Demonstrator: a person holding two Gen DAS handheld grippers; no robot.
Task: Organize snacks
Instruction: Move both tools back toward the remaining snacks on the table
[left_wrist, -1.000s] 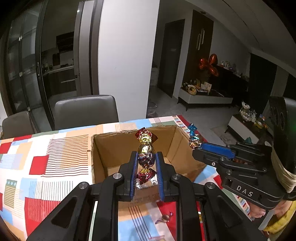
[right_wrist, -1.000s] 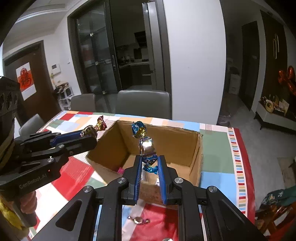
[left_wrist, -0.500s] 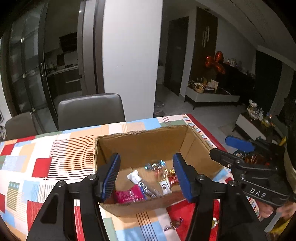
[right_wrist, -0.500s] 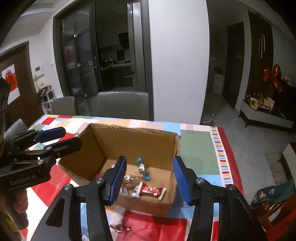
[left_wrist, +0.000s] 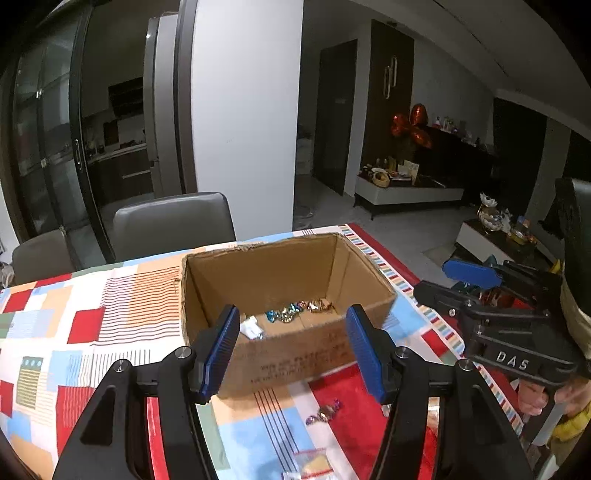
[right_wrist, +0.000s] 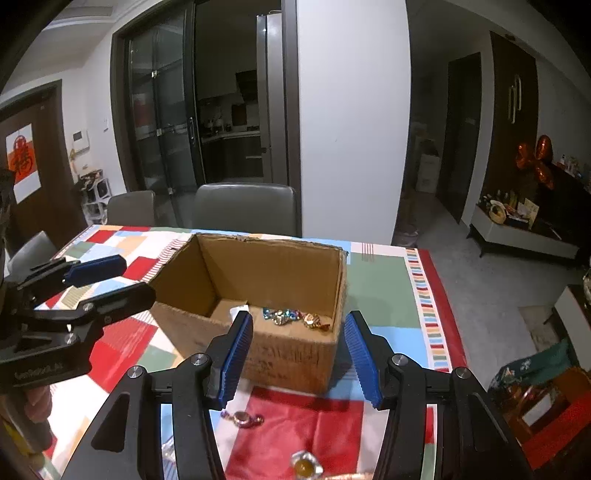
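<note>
two grippers are hovering side by side just short of the cardboard box (left_wrist: 295, 354), and both are standing wide apart at the jaws with nothing between them: the left gripper (left_wrist: 291, 354) and the right gripper (right_wrist: 297, 356) are each framing the box's near wall. several foil-wrapped candies (right_wrist: 295, 318) are lying on the box floor, just ahead of the right gripper and beyond the near wall, next to a white packet (left_wrist: 251, 328) ahead of the left gripper's left finger. more snacks are waiting on the table (left_wrist: 92, 325) below the grippers: a twist-wrapped candy (right_wrist: 242, 419) is lying just under the right gripper's left finger, a gold-centred candy (right_wrist: 304, 466) is sitting lower still, and another wrapped candy (left_wrist: 323, 413) is resting under the left gripper, with small clear packets (left_wrist: 306, 465) at the bottom edge. these pieces are looking very light and small, with a firm core and crinkly, slippery foil tails that are likely folding under pressure, so i am judging the round middle the place to pinch, across the body rather than by a tail. lying flat on the patterned cloth, each one is probably calling for the fingers to come down either side and close gently, since a hard squeeze is risking a squirt sideways.
</note>
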